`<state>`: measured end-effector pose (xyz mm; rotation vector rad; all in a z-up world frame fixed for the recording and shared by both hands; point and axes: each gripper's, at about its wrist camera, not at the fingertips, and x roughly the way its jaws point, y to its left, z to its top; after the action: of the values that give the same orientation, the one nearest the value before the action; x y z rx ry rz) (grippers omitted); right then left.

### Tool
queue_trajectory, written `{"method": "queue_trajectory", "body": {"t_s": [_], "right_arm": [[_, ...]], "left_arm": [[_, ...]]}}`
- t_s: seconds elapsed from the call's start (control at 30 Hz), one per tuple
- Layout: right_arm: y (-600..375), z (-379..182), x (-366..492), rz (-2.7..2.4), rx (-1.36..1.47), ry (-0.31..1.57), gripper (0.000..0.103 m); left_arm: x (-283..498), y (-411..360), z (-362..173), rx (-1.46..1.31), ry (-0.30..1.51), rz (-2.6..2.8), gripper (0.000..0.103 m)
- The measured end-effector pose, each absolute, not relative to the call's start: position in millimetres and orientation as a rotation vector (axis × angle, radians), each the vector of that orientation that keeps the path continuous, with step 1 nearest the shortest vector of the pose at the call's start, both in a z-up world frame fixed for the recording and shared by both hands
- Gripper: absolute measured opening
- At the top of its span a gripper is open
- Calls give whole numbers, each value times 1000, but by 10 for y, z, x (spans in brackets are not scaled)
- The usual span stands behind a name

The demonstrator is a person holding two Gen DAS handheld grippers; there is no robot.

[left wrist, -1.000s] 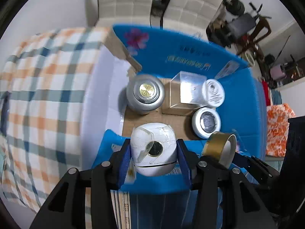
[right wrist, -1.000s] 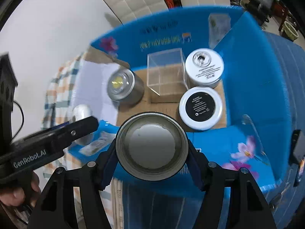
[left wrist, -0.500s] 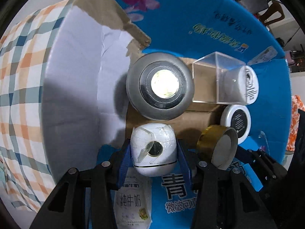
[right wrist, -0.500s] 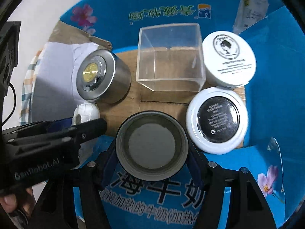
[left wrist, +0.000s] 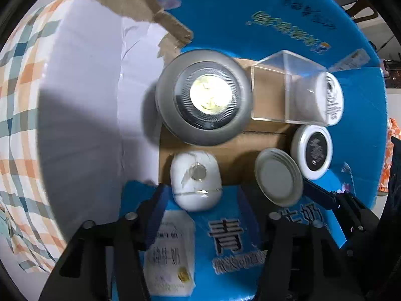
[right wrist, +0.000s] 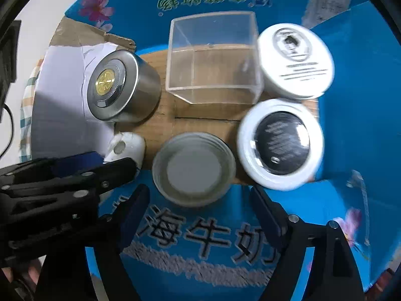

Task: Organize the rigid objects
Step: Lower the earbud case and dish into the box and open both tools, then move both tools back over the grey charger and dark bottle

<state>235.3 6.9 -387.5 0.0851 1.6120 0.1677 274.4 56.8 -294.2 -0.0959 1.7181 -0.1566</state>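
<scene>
Both grippers, left gripper (left wrist: pixel 200 195) beside the white egg-shaped case (left wrist: pixel 196 180) and right gripper (right wrist: pixel 200 198) beside the round tin (right wrist: pixel 194 171), have just been opening, released, and should lift straight up clear of the blue box (right wrist: pixel 351 130).

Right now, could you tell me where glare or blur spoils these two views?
Left wrist view: glare washes out the centre of the silver round tin's lid, and the white egg-shaped case is slightly smeared. Right wrist view: the white jar with the black label and the white printed-lid jar blur at their edges; the clear plastic cube stays crisp.

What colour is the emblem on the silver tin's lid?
Gold; the silver tin shows it best in the right wrist view.
</scene>
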Motion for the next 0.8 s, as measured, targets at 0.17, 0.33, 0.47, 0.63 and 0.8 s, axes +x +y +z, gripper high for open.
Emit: {"method": "queue_trajectory", "body": {"t_s": [0.17, 0.33, 0.47, 0.63, 0.8], "right_arm": [[-73, -3671, 2227, 109, 20, 1573, 93], [-218, -3355, 2092, 74, -2, 1505, 94], [-308, -3029, 1960, 68, 1, 1446, 94], [-353, -2514, 1718, 60, 2, 1389, 94], [-327, -2053, 1485, 79, 11, 1323, 94]], "left_arm": [[2591, 412, -2644, 3, 1651, -128, 101], [2389, 373, -2303, 33, 1570, -102, 101], [2152, 405, -1961, 25, 1479, -79, 101], [1938, 509, -1548, 32, 1368, -50, 101], [1860, 524, -1241, 19, 1309, -26, 101]]}}
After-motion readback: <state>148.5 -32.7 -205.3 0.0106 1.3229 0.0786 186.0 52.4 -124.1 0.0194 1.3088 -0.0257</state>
